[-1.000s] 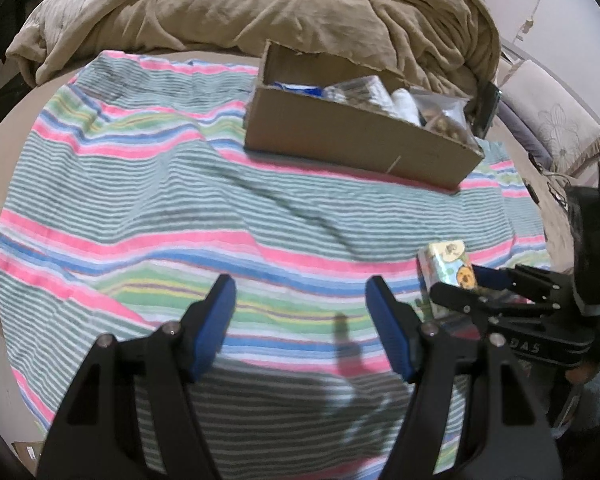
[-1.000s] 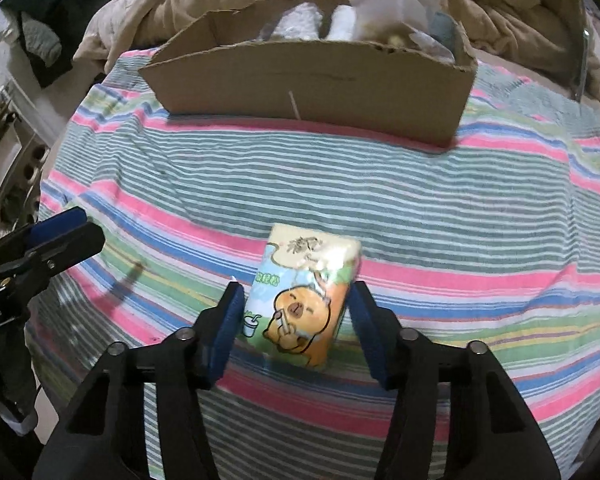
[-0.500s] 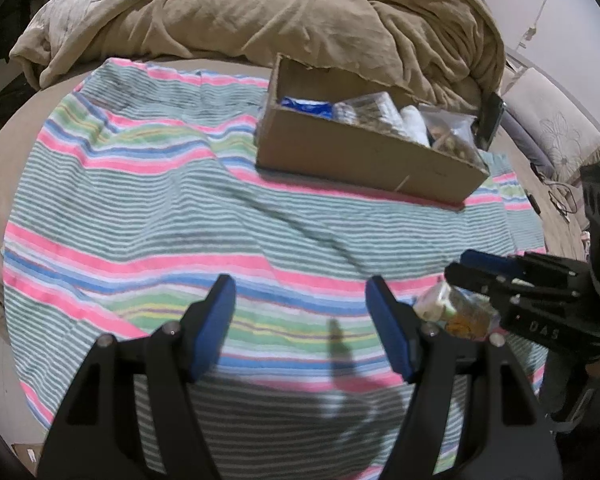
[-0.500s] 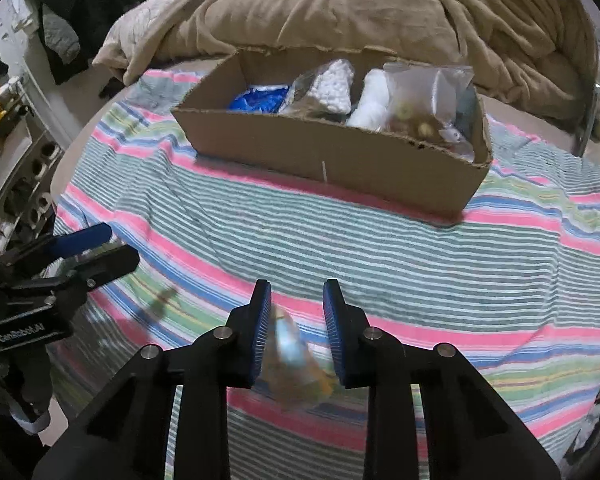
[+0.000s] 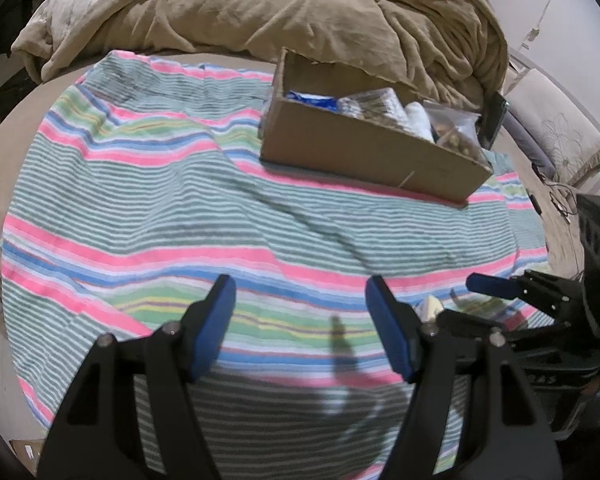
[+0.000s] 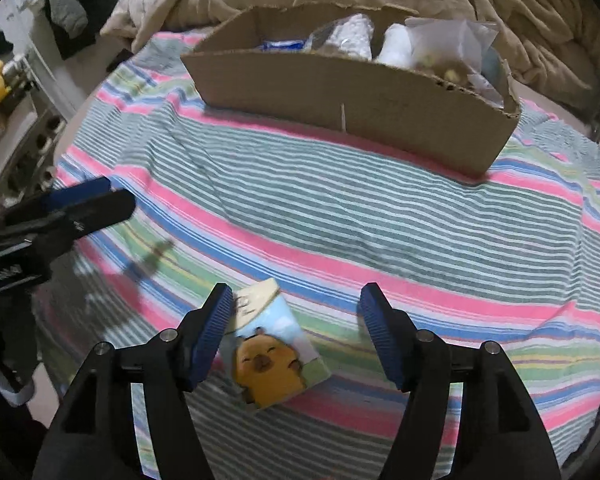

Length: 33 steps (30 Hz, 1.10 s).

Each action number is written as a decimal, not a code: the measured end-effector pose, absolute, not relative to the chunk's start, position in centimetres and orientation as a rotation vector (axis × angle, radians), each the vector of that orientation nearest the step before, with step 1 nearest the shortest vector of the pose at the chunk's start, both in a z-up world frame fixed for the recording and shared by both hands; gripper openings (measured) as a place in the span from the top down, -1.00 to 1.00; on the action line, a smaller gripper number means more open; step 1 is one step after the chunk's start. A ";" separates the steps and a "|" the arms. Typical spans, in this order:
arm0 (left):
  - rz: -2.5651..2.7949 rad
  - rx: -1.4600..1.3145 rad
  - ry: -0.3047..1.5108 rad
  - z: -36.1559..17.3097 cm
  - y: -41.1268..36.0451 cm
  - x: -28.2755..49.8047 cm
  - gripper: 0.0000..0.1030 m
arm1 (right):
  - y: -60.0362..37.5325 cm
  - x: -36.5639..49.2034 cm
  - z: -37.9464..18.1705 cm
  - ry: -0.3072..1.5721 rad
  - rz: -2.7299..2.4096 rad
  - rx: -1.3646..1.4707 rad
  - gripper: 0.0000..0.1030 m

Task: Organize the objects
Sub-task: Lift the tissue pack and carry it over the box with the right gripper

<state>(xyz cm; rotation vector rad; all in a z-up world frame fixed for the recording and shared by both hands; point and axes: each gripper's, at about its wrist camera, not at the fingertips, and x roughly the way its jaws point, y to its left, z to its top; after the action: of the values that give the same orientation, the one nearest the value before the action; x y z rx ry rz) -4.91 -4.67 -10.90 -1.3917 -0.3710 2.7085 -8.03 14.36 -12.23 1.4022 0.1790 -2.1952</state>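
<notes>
Tissue pack [image 6: 274, 354] with a cartoon animal lies tilted on the striped blanket [image 6: 380, 224], well in front of the cardboard box [image 6: 352, 104], on the near side of the blanket. Going left to right from the box: left gripper [image 5: 300, 320] hangs over bare blanket, down-left of the box [image 5: 364, 152], fingers [image 5: 214, 320] spread wide, nothing between them. In the right wrist view it shows at the left edge [image 6: 76, 204]. Right gripper [image 6: 296, 332] is released, fingers [image 6: 380, 334] wide apart; the pack sits between them, close against the left finger, well apart from the right one, not clamped. Box holds a blue packet [image 6: 284, 45], white rolls [image 6: 396, 46] and a clear bag [image 6: 456, 48]. Tan duvet [image 5: 280, 12] is bunched behind the box.
</notes>
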 end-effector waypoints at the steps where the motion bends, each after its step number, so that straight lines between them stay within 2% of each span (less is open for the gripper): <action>1: 2.711 -1.393 -0.373 -10.9 -4.8 -4.9 -0.34 | 14.4 -7.9 -12.2 0.178 -2.185 1.403 -0.35; 7: 2.714 -1.395 -0.375 -10.9 -5.0 -4.8 -0.34 | 13.4 -6.6 -13.5 0.234 -2.105 1.430 -0.35; 8: 2.714 -1.395 -0.375 -10.9 -5.0 -4.9 -0.34 | 13.2 -6.4 -13.8 0.251 -2.100 1.436 -0.31; 9: 2.714 -1.395 -0.375 -10.9 -5.0 -4.9 -0.34 | 13.0 -6.4 -14.0 0.263 -2.100 1.437 -0.12; 12: 2.718 -1.391 -0.371 -10.8 -5.1 -4.8 -0.34 | 12.8 -6.4 -13.8 0.256 -2.103 1.426 0.07; 26: 2.742 -1.352 -0.359 -9.7 -5.7 -5.6 -0.34 | 11.3 -9.2 -8.0 0.216 -2.192 1.231 0.07; 33: 2.765 -1.332 -0.356 -9.1 -6.8 -7.1 -0.34 | 9.4 -11.1 -6.3 0.267 -2.203 1.160 0.07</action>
<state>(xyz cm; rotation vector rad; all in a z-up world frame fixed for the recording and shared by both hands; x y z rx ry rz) -7.06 -6.75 -9.13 -1.3316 -0.3562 2.7646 -11.12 9.44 -6.34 1.1599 0.2665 -2.2025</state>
